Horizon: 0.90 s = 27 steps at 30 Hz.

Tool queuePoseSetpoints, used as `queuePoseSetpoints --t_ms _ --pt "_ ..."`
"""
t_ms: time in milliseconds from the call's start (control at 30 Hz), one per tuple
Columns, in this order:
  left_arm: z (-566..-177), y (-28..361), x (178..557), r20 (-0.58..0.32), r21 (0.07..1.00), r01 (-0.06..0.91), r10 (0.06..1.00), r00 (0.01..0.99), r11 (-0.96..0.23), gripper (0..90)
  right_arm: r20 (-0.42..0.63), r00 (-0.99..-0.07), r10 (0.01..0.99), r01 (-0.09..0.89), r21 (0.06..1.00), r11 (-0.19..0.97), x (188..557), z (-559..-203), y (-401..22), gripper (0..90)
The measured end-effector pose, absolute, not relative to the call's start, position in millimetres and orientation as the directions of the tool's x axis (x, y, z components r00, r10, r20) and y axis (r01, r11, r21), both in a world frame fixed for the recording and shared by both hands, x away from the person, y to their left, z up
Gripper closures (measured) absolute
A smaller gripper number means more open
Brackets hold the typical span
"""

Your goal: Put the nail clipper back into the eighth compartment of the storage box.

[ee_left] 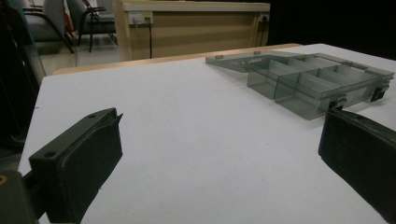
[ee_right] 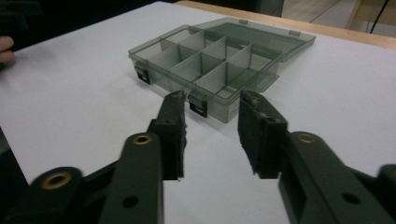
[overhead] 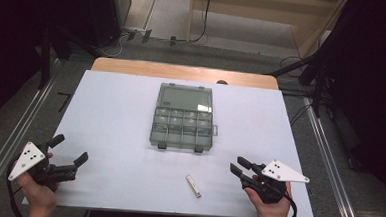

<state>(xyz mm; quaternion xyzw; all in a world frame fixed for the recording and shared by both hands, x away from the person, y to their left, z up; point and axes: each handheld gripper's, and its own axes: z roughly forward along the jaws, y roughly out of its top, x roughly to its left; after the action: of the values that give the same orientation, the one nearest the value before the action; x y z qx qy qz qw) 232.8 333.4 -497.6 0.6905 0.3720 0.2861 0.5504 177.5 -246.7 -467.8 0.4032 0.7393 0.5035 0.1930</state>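
I see the small metal clip (overhead: 193,185) at lower centre, long axis up-left, nearer my right gripper (overhead: 239,167). Its fingers are partly closed on nothing; my left gripper (overhead: 68,149) gapes, released.

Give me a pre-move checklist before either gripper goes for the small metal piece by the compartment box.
1. Compartment box lid open, lying flat behind it: ok.
2. Compartments free of parts: ok, those facing the right gripper view look empty.
3. Small metal piece free on the white table, nothing on it: ok.
4. Left gripper jaws wide, empty: ok.
5. Right gripper jaws wide enough for a pick: not ok, narrowed, nothing between them.
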Motion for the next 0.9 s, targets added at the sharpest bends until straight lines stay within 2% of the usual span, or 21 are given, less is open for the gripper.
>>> queuePoseSetpoints --t_ms 367,900 --pt "-497 333 233 -0.013 0.973 0.199 0.829 0.56 -0.119 0.0 0.109 -0.684 0.721 0.413 0.872 0.26 178 -469 -227 89.8" --pt "-497 333 233 -0.012 0.973 0.198 0.828 0.561 -0.12 0.0 0.083 -0.748 0.658 0.428 0.818 0.384 177 -478 -202 90.0"
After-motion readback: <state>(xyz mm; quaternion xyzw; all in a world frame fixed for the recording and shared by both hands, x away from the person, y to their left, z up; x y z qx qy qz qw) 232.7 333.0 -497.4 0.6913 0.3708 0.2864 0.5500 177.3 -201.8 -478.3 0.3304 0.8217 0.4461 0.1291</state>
